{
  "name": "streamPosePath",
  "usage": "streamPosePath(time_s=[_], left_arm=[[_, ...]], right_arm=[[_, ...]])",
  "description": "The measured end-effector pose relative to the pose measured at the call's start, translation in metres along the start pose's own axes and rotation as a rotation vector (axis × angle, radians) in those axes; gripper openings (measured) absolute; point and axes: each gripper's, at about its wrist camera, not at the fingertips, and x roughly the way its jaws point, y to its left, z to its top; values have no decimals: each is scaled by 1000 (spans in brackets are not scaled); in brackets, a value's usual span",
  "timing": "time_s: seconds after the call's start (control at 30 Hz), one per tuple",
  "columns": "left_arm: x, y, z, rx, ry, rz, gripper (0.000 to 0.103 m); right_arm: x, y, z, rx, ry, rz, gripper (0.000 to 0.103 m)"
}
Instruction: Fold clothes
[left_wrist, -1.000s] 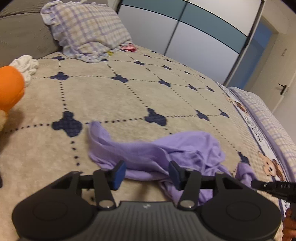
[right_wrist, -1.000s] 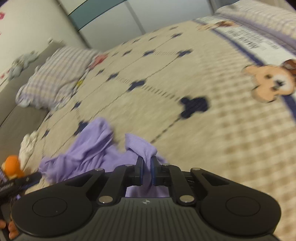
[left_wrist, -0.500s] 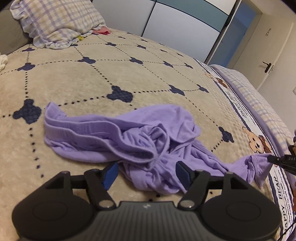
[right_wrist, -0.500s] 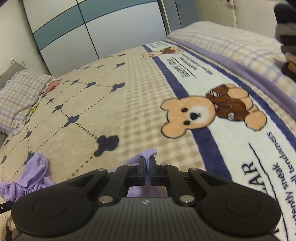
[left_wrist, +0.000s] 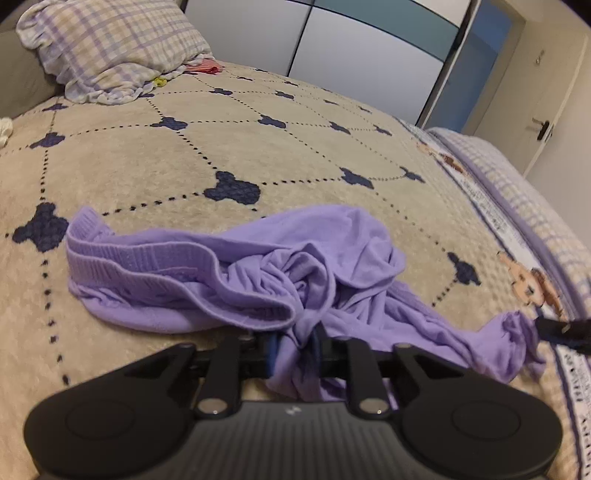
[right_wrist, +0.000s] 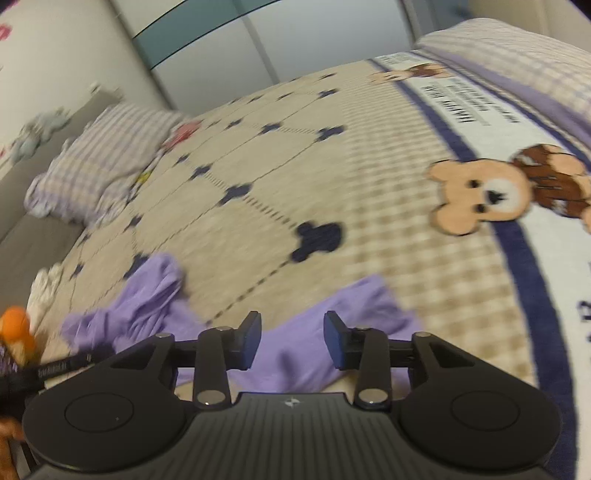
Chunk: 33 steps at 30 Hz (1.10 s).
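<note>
Crumpled purple garment (left_wrist: 280, 273) on beige patterned blanket (left_wrist: 155, 173), L gripper (left_wrist: 293, 345) clenched on a bunched fold at garment's near edge, R gripper (right_wrist: 291, 339) w/ jaws apart over the garment's other end, checked pillow (left_wrist: 110, 48) far back

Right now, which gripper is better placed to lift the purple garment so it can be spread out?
Left. The left gripper is shut on a bunched fold of the purple garment. The right gripper is open, its fingers apart above a loose end.
</note>
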Motion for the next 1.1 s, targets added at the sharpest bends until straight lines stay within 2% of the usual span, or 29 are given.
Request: streamPosePath(time_s=[0.17,0.43,0.57,0.67,0.7,0.73,0.77,0.8,0.87,0.9,0.93,1.0,1.03,1.1], left_arm=[[-8,0,-2,-6,-6,-16,10],[-33,7,-16,-18,29,-97,9],[-41,10,-27,-15,69,-119,8],[-46,13,-34,6,81,-107,6],[-47,15,-37,7,83,-101,5],[-48,18,-38,8,82,-95,6],[-48,20,-39,10,80,-89,6],[-50,22,-40,14,73,-80,7],[-52,24,-40,23,54,-60,13],[-54,26,-39,22,43,-58,22],[-56,27,-37,20,32,-58,36],[-58,31,-34,4,5,-45,56],[-58,33,-31,-7,-7,-35,64],[-56,38,-26,-41,-21,-6,71]], right_arm=[[18,29,-8,-83,65,26,42],[45,56,-16,-173,134,20,42],[55,62,-19,-199,144,3,42],[60,65,-22,-219,127,-11,41],[60,66,-22,-227,121,-16,37],[62,66,-22,-227,116,-22,20],[63,66,-22,-227,110,-27,8],[63,64,-21,-205,108,-25,8],[63,59,-19,-156,105,-19,5],[61,57,-18,-136,102,-20,5],[59,56,-17,-123,98,-23,5],[53,54,-15,-115,83,-45,5],[49,52,-15,-113,76,-48,5],[42,49,-13,-107,61,-53,5]])
